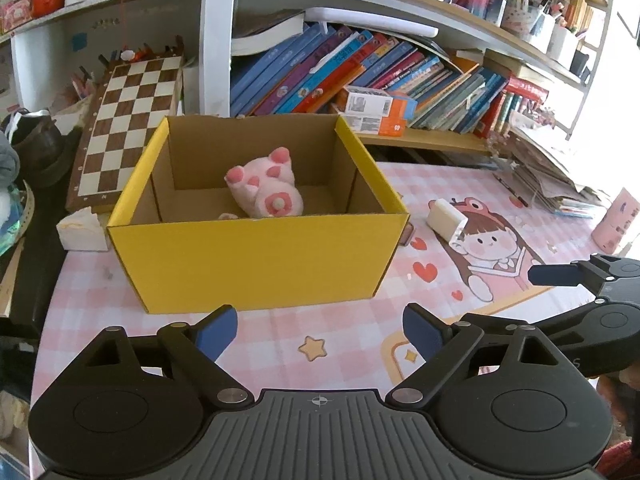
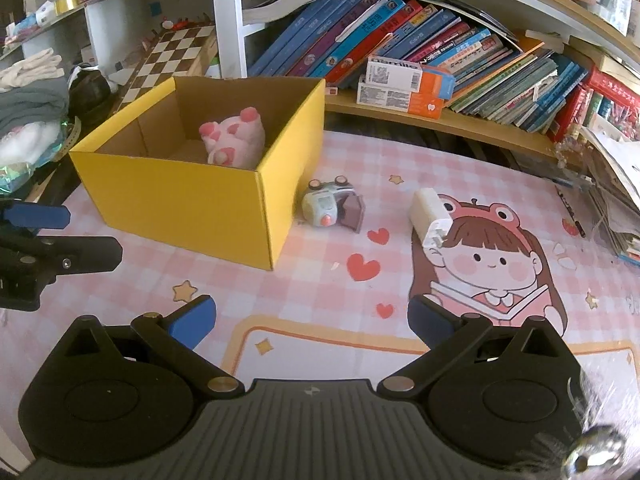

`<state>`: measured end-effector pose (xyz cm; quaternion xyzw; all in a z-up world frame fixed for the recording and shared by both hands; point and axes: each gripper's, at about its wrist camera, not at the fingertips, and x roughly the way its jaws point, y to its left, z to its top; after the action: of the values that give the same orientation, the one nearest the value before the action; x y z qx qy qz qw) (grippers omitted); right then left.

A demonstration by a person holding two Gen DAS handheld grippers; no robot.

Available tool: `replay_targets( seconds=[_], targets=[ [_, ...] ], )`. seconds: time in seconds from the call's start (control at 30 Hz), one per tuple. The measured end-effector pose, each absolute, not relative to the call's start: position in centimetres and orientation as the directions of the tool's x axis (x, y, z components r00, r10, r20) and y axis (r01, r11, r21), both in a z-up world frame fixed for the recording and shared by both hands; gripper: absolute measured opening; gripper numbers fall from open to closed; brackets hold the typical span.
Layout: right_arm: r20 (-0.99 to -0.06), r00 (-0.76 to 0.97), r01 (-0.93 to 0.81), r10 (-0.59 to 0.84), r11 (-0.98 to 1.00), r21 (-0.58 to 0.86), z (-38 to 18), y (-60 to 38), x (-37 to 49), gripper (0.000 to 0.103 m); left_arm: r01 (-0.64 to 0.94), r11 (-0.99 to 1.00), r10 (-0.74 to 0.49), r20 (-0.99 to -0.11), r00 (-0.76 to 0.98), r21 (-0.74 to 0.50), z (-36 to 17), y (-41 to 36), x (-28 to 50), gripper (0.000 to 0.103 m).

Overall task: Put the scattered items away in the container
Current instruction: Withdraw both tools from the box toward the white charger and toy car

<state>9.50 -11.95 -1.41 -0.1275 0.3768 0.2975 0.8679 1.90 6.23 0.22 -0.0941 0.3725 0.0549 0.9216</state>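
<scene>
Nearest, both tongs — left tongs [image 1: 320, 326] and right tongs [image 2: 312, 322] — gape empty above the bench [image 2: 320, 288]. Beyond them, a toy camera [image 2: 326, 205] and white block [image 2: 430, 216] await tidying. Farthest, the yellow box [image 2: 192, 196] holds only a pink plush [image 2: 236, 136] — roughly one-third done.

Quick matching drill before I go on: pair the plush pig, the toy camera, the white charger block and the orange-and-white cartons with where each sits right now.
Things:
1. plush pig
2. toy camera
3. white charger block
4. orange-and-white cartons

Places:
A. on the bookshelf ledge
B. inside the yellow box
C. on the mat, close beside the box
D. on the mat, by the cartoon girl's hat

Pairs: 1-B, 2-C, 3-D, 4-A
</scene>
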Motion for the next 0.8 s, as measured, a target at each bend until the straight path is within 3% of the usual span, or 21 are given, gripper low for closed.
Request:
replay_targets(
  seconds=[0.8],
  targets=[
    [-0.727, 0.484, -0.658, 0.488, 0.750, 0.066, -3.1, -19.4, 14.9, 0.103, -0.234, 0.971, 0.120, -0.742, 0.659, -0.051, -0.9, -3.1, 5.3, 0.092]
  ],
)
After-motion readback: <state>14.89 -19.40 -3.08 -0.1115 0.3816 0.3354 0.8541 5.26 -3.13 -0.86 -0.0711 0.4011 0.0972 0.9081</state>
